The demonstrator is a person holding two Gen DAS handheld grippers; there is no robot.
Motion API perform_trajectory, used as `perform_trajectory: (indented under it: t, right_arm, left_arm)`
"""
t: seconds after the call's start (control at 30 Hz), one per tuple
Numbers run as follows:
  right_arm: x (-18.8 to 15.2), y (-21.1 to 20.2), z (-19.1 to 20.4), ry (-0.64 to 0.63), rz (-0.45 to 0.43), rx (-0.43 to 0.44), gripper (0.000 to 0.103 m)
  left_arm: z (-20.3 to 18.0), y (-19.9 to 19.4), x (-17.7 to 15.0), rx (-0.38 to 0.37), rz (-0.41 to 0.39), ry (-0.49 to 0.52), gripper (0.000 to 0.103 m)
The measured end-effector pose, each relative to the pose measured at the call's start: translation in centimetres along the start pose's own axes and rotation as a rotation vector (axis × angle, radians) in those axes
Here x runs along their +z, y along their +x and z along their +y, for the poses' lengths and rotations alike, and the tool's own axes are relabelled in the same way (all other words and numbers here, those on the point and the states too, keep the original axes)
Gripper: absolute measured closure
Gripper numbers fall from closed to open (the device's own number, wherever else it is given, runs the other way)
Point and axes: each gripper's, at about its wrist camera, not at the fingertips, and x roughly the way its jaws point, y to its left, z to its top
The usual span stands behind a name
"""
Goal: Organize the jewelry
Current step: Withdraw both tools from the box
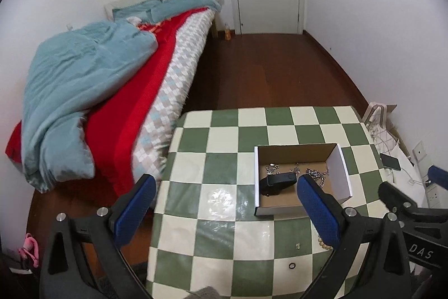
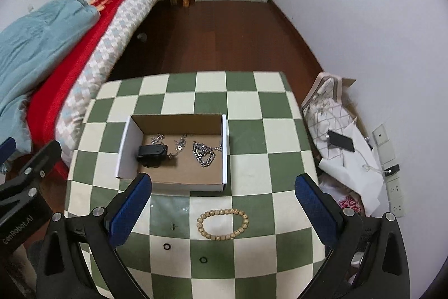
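Wooden beads make up the bracelet (image 2: 223, 224), which lies flat on the checked table (image 2: 252, 136) at 6 o'clock from the open cardboard box (image 2: 173, 150), between the wide-spread pads of the empty right hand-held gripper (image 2: 224, 208). The left hand-held gripper (image 1: 226, 210) is equally wide and holds nothing. Best judged: lower squarely, pinch one side of the loop, lift clear of the rim toward the silver chain (image 2: 203, 154) and black watch (image 2: 152, 154) inside, leaving two black rings (image 2: 167, 246) for later.
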Motion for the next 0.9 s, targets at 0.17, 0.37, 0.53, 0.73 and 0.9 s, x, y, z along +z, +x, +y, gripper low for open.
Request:
perform_trajectory:
  t: [0.17,0.37,0.53,0.73,0.9]
  right_arm:
    - [-1.4,-3.9,0.0,0.001,-0.077,-0.019,0.000]
    - [-2.9,-8.2,0.0,0.012,-0.151,-0.005,0.000]
    - [-4.2,-10.4,0.0,0.028,-0.189,0.031,0.000]
    - [-6.8,-7.8,-1.6,0.076,-0.131,0.075,0.000]
    - [-9.6,-1.1,-3.7,0.126,0.007,0.086,0.035]
  left_arm:
    - [0.7,-3.8,-0.8,0.005,-0.062,-0.012,0.000]
    - [1.2,-6.9,-1.8,-0.001,-0.109,-0.034,0.000]
    - [2.0,-8.0,-3.3,0.033,-0.149,-0.075,0.000]
    - [2.1,-4.6,-6.2,0.132,-0.104,-0.053,0.000]
    - [1.5,0.8,-9.5,0.206,-0.022,-0.019,0.000]
